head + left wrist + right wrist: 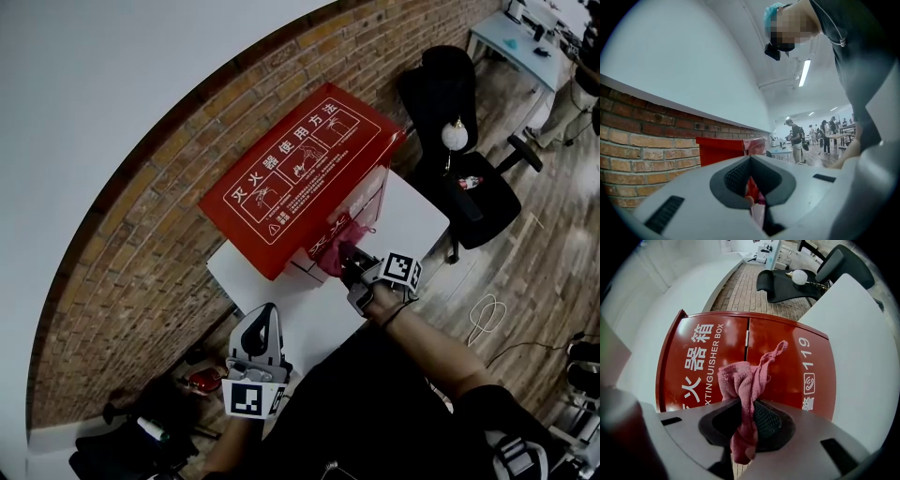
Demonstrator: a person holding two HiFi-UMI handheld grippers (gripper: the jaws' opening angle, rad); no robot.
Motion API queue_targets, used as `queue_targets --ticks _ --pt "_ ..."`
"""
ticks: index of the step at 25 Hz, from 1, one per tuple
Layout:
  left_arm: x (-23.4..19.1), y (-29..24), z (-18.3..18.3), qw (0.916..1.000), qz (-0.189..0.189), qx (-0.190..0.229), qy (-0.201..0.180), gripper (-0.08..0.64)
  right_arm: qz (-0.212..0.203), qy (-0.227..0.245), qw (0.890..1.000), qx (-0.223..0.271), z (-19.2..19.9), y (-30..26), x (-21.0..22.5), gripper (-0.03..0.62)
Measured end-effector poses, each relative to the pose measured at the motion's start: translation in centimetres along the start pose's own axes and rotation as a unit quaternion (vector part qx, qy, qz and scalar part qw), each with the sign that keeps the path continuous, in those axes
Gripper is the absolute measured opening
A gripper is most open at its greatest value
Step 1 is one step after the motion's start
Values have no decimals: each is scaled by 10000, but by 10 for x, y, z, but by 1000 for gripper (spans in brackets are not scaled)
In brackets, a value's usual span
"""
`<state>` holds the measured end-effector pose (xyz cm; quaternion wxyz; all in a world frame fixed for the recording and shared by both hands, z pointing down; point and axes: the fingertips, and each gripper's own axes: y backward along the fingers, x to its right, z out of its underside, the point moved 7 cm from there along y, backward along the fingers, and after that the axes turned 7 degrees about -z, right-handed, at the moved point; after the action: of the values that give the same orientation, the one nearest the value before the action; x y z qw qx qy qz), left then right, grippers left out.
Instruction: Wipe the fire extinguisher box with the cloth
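The red fire extinguisher box [300, 173] stands on a white table [417, 216] against the brick wall. My right gripper [349, 267] is shut on a pink cloth [333, 255] and holds it at the box's front face. In the right gripper view the cloth [740, 385] bunches out of the gripper [747, 418] in front of the red door [787, 366] with white lettering. My left gripper [258, 326] hangs low at the table's near edge, away from the box, jaws together and holding nothing. From the left gripper [751, 187] the box [719, 150] shows ahead.
A brick wall [141, 206] runs behind the box. A black office chair [459, 159] stands to the right of the table. A white cable [483, 319] lies on the wooden floor. Dark gear [141, 422] lies on the floor at lower left. People [794, 140] stand far off.
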<state>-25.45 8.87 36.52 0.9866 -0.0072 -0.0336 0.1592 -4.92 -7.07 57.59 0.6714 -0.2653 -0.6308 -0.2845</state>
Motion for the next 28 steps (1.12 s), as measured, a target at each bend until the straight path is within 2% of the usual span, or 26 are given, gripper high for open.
queue_targets --ticks 5,10,21,28 --pt "-1 0 0 10000 2 9 6 34 62 40 10000 34 1 0 1 78" --pt "-1 1 1 10000 -15 22 21 34 341 4 9994 14 3 2 13 78" --pt "-4 7 4 10000 -70 -55 -10 34 496 -22 9987 59 3 2 36 78" --pt "-6 10 8 9999 -54 -131 -84 34 870 -125 9961 37 7 4 65 78"
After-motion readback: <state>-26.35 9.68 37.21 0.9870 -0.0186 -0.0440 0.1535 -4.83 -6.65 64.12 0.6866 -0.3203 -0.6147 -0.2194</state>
